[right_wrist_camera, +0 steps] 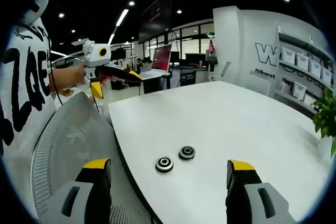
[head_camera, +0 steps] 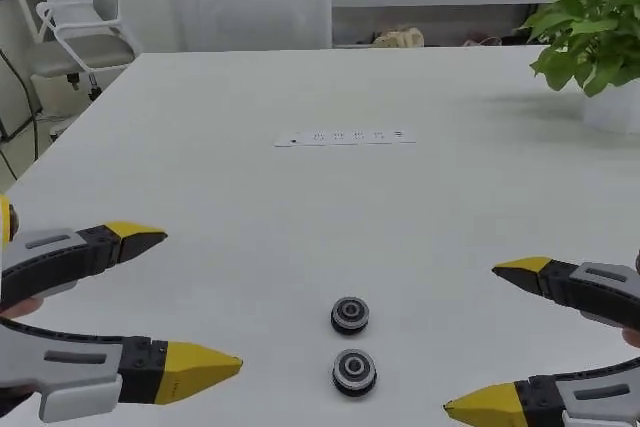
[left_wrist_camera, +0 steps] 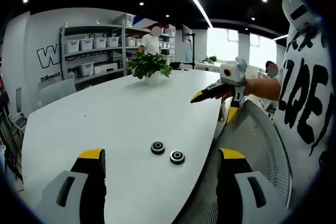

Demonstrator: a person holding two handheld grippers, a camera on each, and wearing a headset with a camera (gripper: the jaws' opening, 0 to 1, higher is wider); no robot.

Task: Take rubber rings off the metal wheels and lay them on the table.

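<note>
Black wheels point(head_camera: 350, 315) (silver-centred) — white table point(head_camera: 250, 197), green plant point(head_camera: 590, 27).

The head view looked down over the table point(head_camera: 300, 197), wheels point(head_camera: 350, 315) at lower centre. Both gripper views faced inward from opposite sides, low and near, sharing those wheels.

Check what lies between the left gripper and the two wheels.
Nothing. In the head view the table is bare between the left gripper and the wheels. The left gripper view shows the same bare stretch.
</note>
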